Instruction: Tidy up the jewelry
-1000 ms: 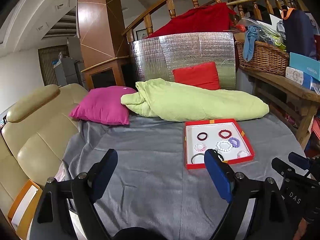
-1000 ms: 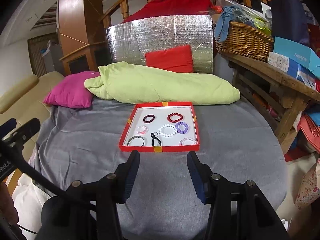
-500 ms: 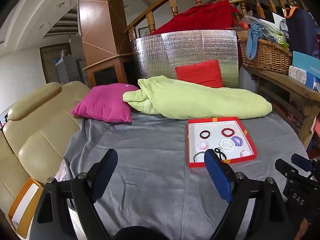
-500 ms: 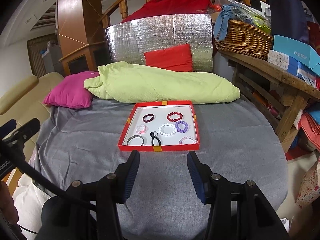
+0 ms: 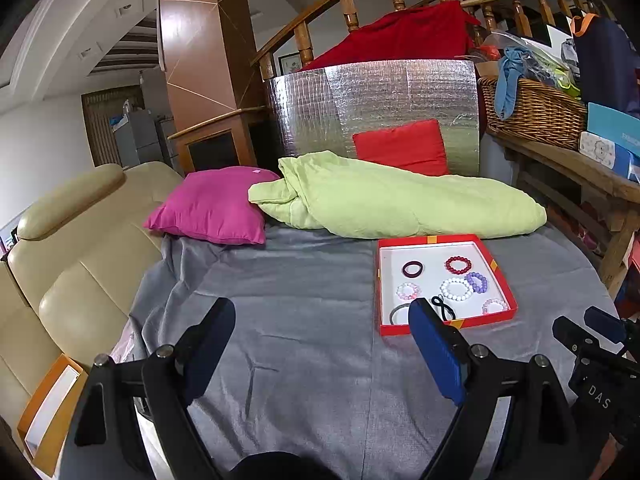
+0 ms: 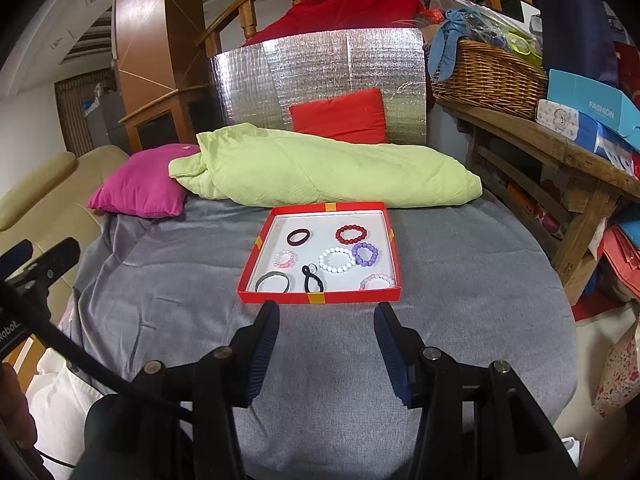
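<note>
Nearest the cameras, both grippers hover above the near edge of a round bench draped in grey cloth [image 6: 460, 280]. The left gripper [image 5: 322, 344] has its blue-padded jaws spread wide with nothing between them; the right gripper [image 6: 326, 344] is spread too, less widely, and empty.

Just beyond the right gripper's tips lies a shallow red cardboard tray with a white floor [image 6: 256, 249] — toward the middle of the bench, right of centre in the left view. Along its near wall lie a grey bangle [image 6: 272, 282], a black twisted hair tie [image 6: 312, 280] and a pale pink-and-white beaded bracelet [image 6: 377, 280]. In the middle row sit a small pink beaded bracelet [image 6: 285, 258], a white beaded bracelet [image 6: 337, 259] and a purple beaded bracelet [image 6: 365, 254], these last two touching. At the far wall are a dark maroon band [image 6: 298, 237] and a red beaded bracelet [image 6: 351, 234].

Along the far edge of the bench lies a rolled light-green quilt [image 6: 320, 172], with a magenta cushion [image 6: 140, 188] at its left end — and a red cushion [image 6: 340, 116] leaning on a silver foil panel [image 6: 320, 68] behind it.
</note>
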{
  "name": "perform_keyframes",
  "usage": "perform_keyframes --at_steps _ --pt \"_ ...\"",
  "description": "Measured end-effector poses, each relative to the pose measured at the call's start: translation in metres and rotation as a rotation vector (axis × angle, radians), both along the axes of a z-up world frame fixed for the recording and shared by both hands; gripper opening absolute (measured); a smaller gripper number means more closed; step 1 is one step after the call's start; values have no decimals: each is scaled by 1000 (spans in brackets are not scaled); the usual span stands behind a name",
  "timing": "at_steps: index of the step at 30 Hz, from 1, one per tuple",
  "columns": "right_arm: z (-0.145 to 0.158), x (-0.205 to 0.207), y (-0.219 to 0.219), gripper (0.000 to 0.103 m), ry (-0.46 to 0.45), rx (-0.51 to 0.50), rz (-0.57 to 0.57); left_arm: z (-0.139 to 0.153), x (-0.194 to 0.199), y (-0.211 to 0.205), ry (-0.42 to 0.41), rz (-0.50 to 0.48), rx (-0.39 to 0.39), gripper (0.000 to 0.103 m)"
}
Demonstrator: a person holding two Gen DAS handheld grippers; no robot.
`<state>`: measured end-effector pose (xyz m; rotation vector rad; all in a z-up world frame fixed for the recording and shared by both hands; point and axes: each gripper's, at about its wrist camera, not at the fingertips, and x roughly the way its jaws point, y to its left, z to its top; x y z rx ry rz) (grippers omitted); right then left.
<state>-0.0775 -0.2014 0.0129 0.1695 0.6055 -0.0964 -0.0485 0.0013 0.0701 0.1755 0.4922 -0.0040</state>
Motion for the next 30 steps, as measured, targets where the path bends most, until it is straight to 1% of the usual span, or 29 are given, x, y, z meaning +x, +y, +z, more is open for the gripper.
perform_keyframes --at_steps 17,30 --pt "4 2 -3 53 -5 -2 -4 1 4 0 4 -2 1 89" --pt "0 20 -6 53 13 -30 -11 -4 26 -8 26 -2 3 89"
